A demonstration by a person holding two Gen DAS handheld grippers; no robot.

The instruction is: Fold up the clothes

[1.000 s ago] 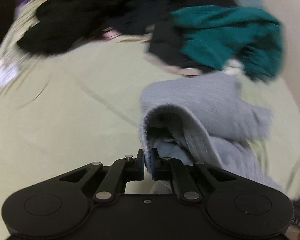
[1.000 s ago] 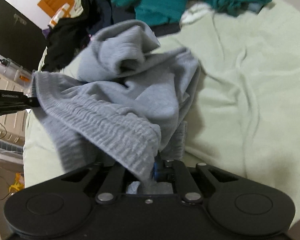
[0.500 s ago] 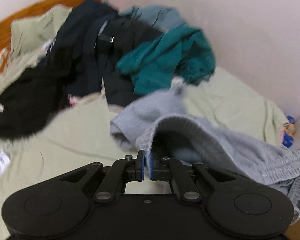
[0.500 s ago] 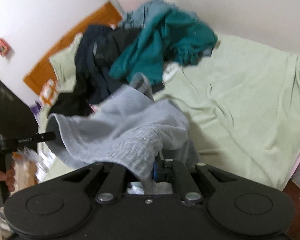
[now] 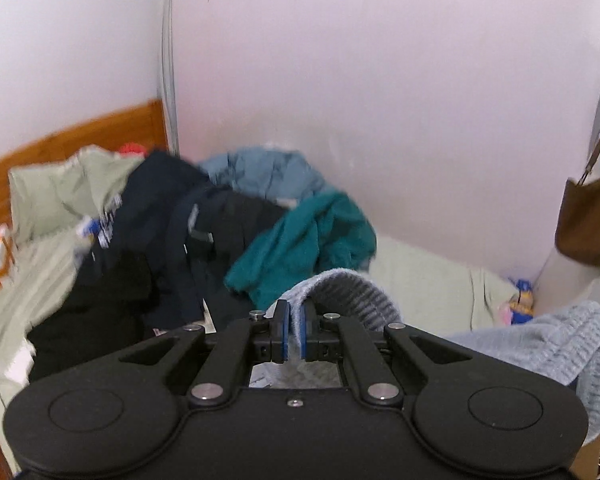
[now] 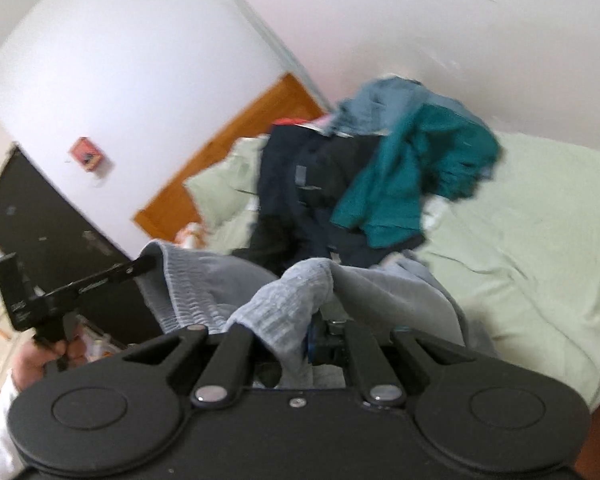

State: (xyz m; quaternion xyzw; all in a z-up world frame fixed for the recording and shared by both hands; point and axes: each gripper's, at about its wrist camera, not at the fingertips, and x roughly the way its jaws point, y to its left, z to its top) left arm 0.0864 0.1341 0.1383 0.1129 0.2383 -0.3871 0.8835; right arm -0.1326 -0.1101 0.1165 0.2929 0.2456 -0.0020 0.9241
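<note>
Grey garment (image 6: 220, 284): held above the near bed (image 6: 540, 240), ribbed edge stretched left to right between both hands. Left gripper (image 5: 294, 330) and right gripper (image 6: 306, 336) each clenched on it.

This is a bedroom in a home. A bed (image 6: 540, 248) with a green sheet fills the middle, a wooden headboard (image 5: 80, 136) at left, clothes (image 5: 204, 236) piled on it, plain walls (image 5: 380, 80) above.
</note>
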